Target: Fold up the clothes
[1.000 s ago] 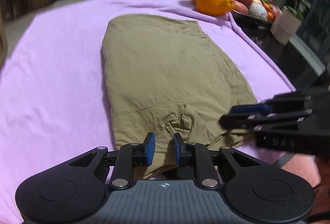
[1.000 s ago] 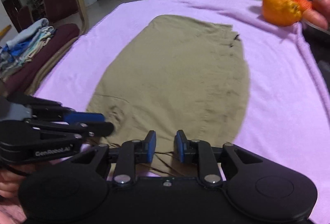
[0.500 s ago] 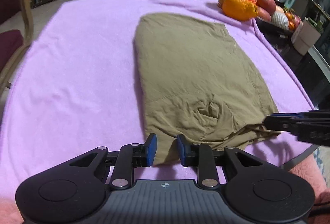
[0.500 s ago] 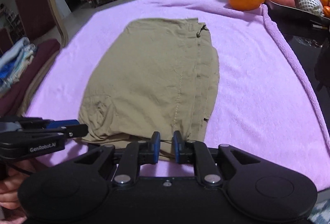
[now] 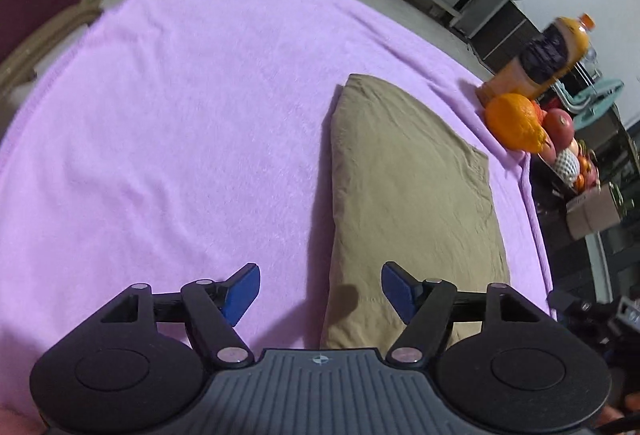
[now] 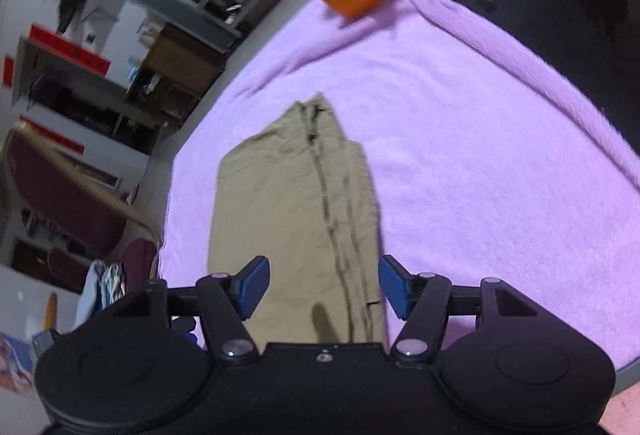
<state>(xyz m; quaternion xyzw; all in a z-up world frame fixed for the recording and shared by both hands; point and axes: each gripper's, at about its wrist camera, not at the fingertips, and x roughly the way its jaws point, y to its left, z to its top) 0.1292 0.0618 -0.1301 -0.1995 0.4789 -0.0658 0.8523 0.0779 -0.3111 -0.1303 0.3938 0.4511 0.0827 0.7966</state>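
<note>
— Purple blanket [image 5: 180, 123] fills the left side, with a chair [image 5: 48, 7] just off its edge. Where does the garment lie?

— To the right of the middle. The khaki garment [image 5: 408, 187] lies flat on the blanket as a narrow folded stack, layered edges along its right side, apart from the orange [image 5: 514, 123] and bottle [image 5: 548, 55] further right.

— And the tools?

— The left gripper [image 5: 320, 289] hangs over the near left edge of the garment, jaws spread wide, holding nothing. The right gripper [image 6: 323, 285] is over the near end too, also spread and empty.

— How will the fabric handle?

— Light, soft and limp, I judge; thin woven cloth that sags when lifted and lets its layers slide apart. If another fold is wanted, pinch through all layers at the two near corners. Equally, this could be the finished fold, just let go.
</note>
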